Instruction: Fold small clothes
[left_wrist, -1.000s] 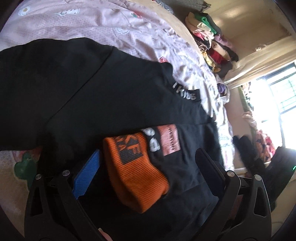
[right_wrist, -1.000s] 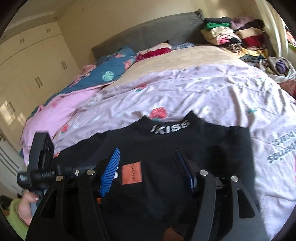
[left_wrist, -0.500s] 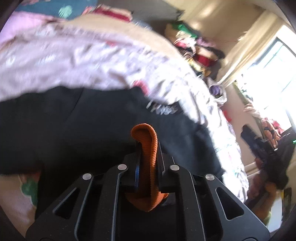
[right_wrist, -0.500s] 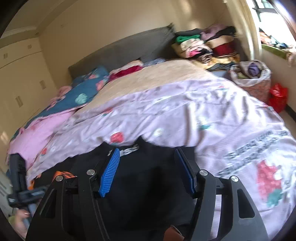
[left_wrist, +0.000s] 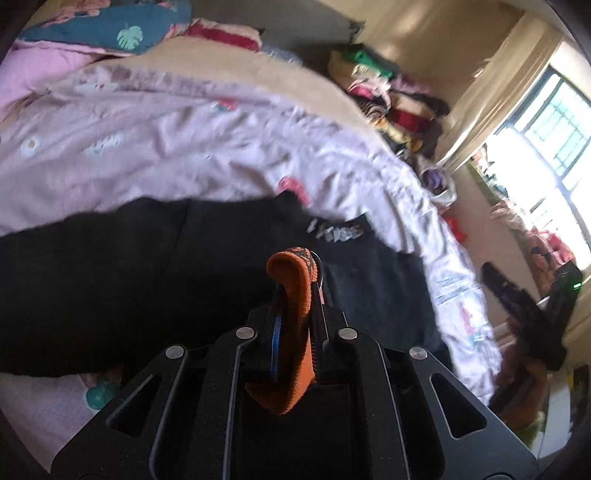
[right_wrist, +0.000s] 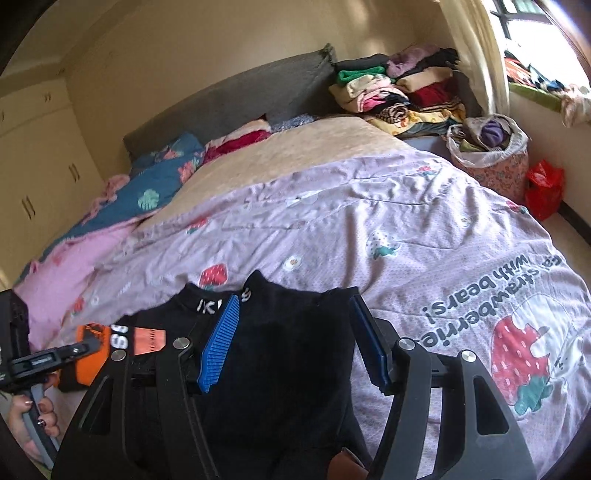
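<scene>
A small black sweater (left_wrist: 110, 280) with a white-lettered collar (left_wrist: 334, 232) lies on a pink strawberry quilt (left_wrist: 184, 147). My left gripper (left_wrist: 295, 291) is shut on its orange ribbed cuff (left_wrist: 295, 332) and holds it raised over the sweater. In the right wrist view the sweater (right_wrist: 288, 354) lies under my right gripper (right_wrist: 295, 332), which is open with black cloth between its blue pads (right_wrist: 219, 347). The left gripper (right_wrist: 48, 363) and the orange cuff (right_wrist: 90, 354) show at the left there.
Stacks of folded clothes (right_wrist: 399, 88) sit at the bed's far right corner, beside a basket of laundry (right_wrist: 487, 155) and a red bag (right_wrist: 545, 188). Pillows (right_wrist: 162, 184) lie by the grey headboard (right_wrist: 229, 107). A bright window (left_wrist: 546, 147) is on the right.
My left gripper closed on the orange cuff and lifted it off the sweater. The right gripper stayed open and shifted over the sweater's right side.
</scene>
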